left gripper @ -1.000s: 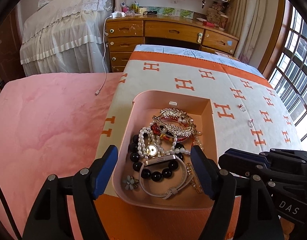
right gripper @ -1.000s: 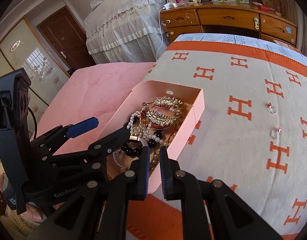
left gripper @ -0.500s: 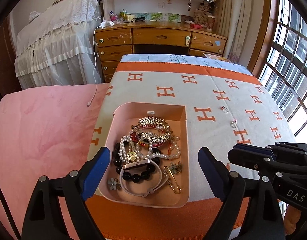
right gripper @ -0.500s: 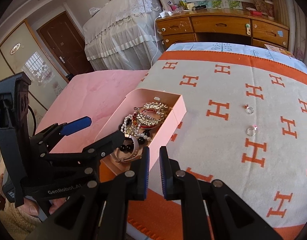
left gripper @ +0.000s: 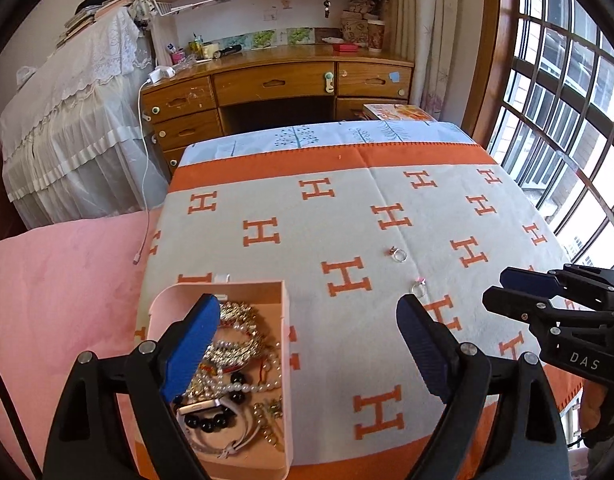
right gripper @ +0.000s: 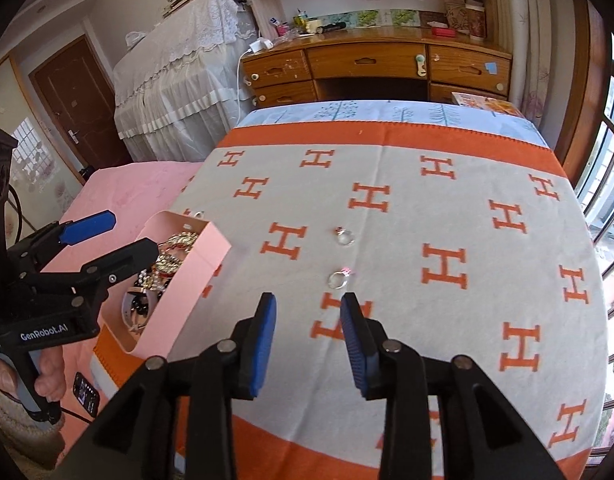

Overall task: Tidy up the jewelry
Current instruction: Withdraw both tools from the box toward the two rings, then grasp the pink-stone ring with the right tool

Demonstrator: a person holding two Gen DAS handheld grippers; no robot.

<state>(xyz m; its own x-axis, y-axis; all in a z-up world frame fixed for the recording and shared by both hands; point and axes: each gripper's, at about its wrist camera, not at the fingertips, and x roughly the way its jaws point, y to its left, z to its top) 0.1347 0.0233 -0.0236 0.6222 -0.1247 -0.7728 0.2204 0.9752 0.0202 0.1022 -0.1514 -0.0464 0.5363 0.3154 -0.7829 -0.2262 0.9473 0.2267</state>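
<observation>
two grippers are over the blanket (right gripper: 487,288), and both hold nothing. the right gripper (right gripper: 309,342) is opening its jaws now; the blue pads (right gripper: 263,344) stand a little apart with only cloth seen between them. it hangs above the near part of the blanket, pointing down toward the near ring (right gripper: 339,279), which lies just beyond the pad tips and does not touch them. the far ring (right gripper: 343,236) lies a bit further toward the middle of the blanket, apart from the first one.

the left gripper (left gripper: 307,348) is spread wide, released, with nothing between its fingers. its left pad (left gripper: 191,346) is in front of the pink box (left gripper: 285,344), the other pad is over bare cloth. a hand (right gripper: 47,376) holds its handle at the left side.

the pink box sits at the near left corner of the blanket, close to the orange border. inside it is a tangled pile: pearl strands (left gripper: 235,384), gold pieces (left gripper: 237,312), black beads (left gripper: 209,422) and a white watch band (left gripper: 227,440). i cannot tell how many pieces there are. both rings lie outside the box, to its right, well apart from it.
</observation>
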